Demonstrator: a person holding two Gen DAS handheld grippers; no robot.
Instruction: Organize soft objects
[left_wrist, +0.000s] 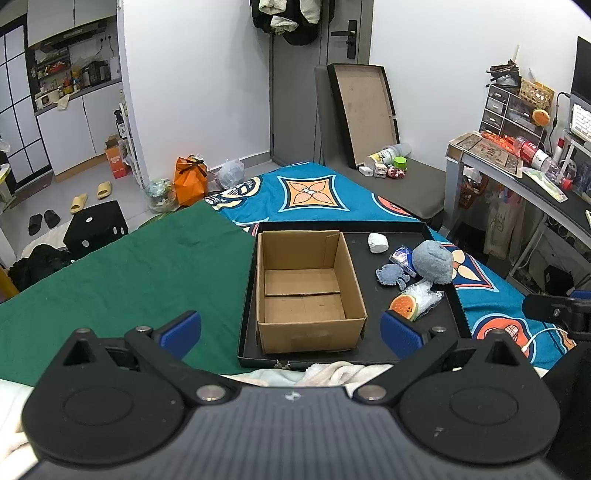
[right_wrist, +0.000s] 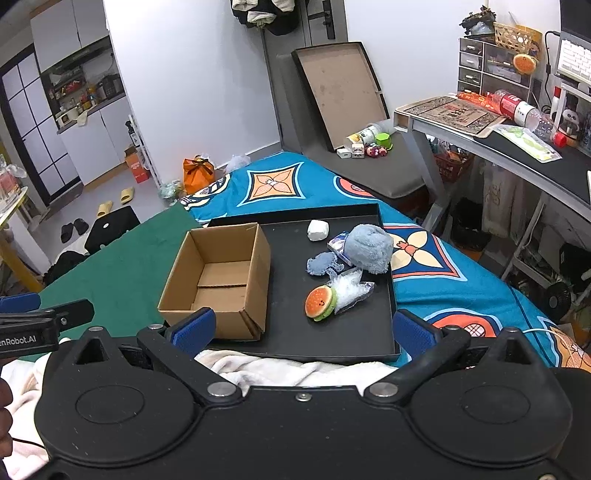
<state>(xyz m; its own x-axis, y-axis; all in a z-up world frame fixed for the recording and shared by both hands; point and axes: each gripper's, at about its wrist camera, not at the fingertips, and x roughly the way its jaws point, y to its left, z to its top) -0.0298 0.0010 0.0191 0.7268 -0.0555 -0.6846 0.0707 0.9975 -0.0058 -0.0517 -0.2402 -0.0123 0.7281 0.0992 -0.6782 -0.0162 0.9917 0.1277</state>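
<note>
An empty cardboard box stands in the left half of a black tray on the bed. To its right lie a white soft lump, a grey-blue plush, a small grey-blue cloth piece, a plush burger and a clear plastic bag. My left gripper is open and empty before the box. My right gripper is open and empty at the tray's near edge.
The bed carries a green cloth and a blue patterned blanket. A white towel lies by the tray's near edge. A desk stands at right, a grey bench with small items behind.
</note>
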